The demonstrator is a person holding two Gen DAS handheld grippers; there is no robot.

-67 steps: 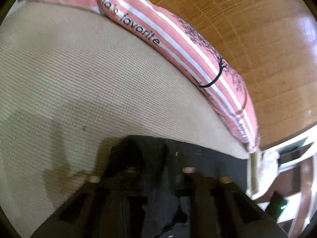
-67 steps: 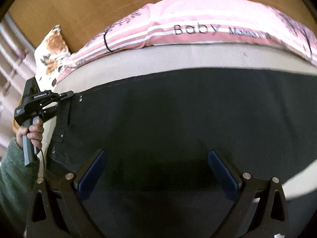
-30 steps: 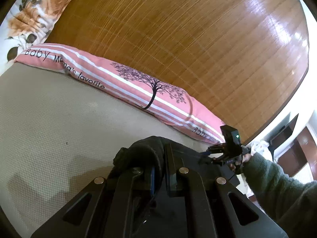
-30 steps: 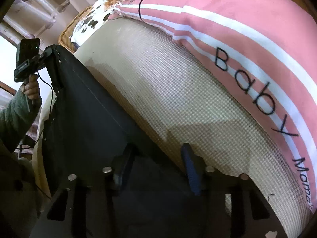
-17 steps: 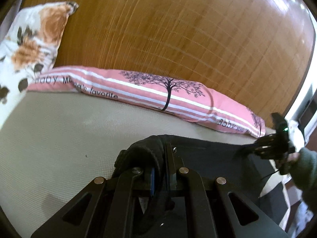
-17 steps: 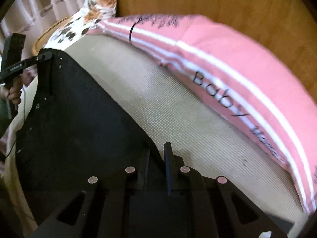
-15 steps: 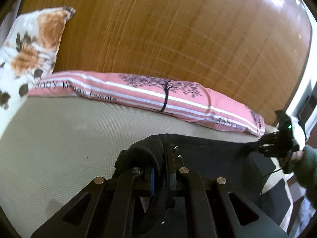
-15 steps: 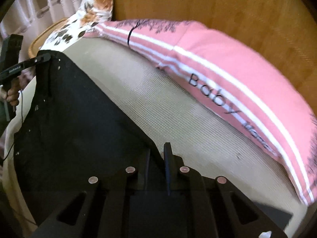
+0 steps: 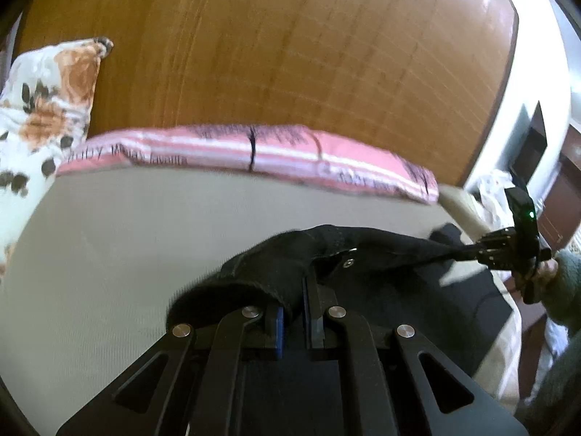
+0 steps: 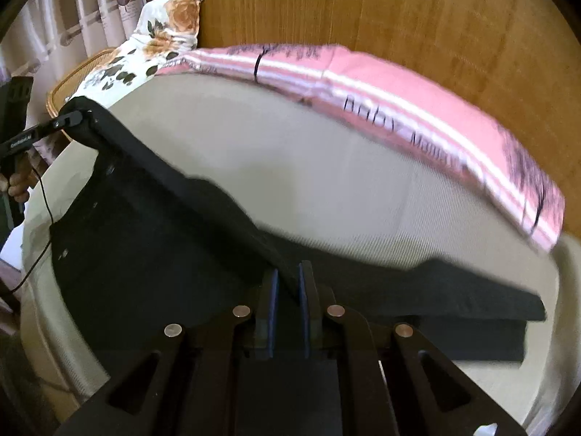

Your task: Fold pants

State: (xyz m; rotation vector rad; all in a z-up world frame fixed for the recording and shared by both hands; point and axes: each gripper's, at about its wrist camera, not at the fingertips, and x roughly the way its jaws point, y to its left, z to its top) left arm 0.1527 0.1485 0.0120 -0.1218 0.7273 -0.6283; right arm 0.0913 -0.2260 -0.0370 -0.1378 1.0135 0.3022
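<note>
Black pants (image 10: pixel 152 232) hang stretched between the two grippers above a beige bed (image 10: pixel 326 189). My left gripper (image 9: pixel 295 301) is shut on the waistband end of the pants (image 9: pixel 276 272). It also shows at far left in the right wrist view (image 10: pixel 78 118), pinching that corner. My right gripper (image 10: pixel 288 283) is shut on the pants' upper edge. It shows at far right in the left wrist view (image 9: pixel 472 250), pulling the cloth taut. The leg ends (image 10: pixel 490 312) lie folded on the bed at right.
A pink striped pillow (image 9: pixel 254 152) lies along the wooden headboard (image 9: pixel 290 54). A floral pillow (image 9: pixel 43 109) sits at the left end, and shows in the right wrist view (image 10: pixel 152 36) with a wicker edge (image 10: pixel 69 83) and curtains (image 10: pixel 72 11). Furniture (image 9: pixel 537 152) stands beyond the bed's right side.
Both grippers have lifted the pants' top edge off the bed and held it taut. The right gripper went from open to shut on the cloth about a second ago.
</note>
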